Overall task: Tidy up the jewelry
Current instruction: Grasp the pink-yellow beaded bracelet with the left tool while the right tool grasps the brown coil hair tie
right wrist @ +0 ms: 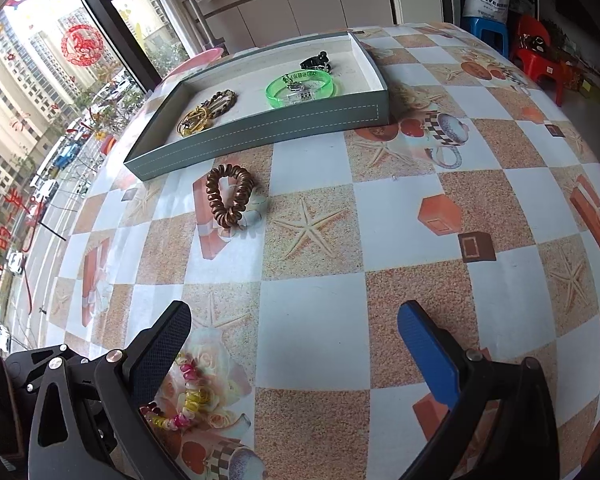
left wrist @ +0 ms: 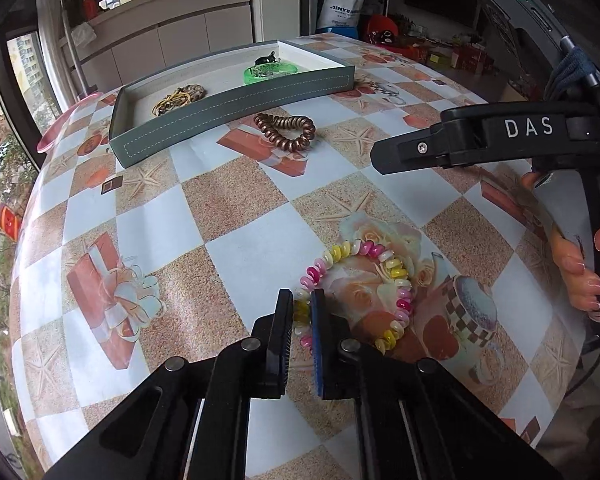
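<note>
Pastel coil bracelet [right wrist: 188, 396] at 7 o'clock partly hidden behind right gripper's [right wrist: 296, 354] black finger [right wrist: 160, 348]. Small clutter inside green bangle [right wrist: 300, 87] at 12 o'clock too small to identify. Pink plate [left wrist: 66, 122] cut by table edge, 10 o'clock.

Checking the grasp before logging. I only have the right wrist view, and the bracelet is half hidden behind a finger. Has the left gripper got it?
Observer: Yes. In the left wrist view the left gripper is shut on the multicolour coil bracelet, with the pads pinching its near-left side.
Operator: Is the right gripper in its way?
Observer: No. In that same view the right gripper hangs off to the right, apart from the bracelet, with a hand on its handle.
</note>
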Available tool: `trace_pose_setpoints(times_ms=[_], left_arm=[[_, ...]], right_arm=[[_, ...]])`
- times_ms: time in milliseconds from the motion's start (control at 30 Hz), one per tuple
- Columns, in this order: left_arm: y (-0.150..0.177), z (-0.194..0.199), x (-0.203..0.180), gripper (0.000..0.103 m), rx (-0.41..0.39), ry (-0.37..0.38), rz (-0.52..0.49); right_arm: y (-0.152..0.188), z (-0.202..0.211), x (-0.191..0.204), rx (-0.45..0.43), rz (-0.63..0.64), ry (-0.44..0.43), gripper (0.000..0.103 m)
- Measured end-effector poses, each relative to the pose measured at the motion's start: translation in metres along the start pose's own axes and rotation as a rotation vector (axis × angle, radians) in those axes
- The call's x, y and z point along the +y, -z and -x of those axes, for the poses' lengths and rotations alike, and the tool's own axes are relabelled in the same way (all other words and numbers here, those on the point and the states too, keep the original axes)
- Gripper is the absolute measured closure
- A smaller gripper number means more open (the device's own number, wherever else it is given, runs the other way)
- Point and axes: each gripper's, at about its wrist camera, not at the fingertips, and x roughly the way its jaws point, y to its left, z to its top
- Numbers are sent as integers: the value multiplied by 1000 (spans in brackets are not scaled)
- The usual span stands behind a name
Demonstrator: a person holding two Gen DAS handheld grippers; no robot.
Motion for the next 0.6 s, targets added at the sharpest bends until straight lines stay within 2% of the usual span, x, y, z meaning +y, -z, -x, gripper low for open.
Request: trace_pose_setpoints(times_ms=[133, 300, 600], left_arm=[[0, 3, 10, 81, -11, 18, 70], [-2, 13, 22, 81, -44, 7, 106], [-5, 25, 41, 81, -68, -20, 153]], right_arm=[[-4, 0, 6, 1, 17, 0, 0], [-18, -6, 20, -2, 52, 6, 0], [-54, -47, 53, 33, 123, 53, 0]])
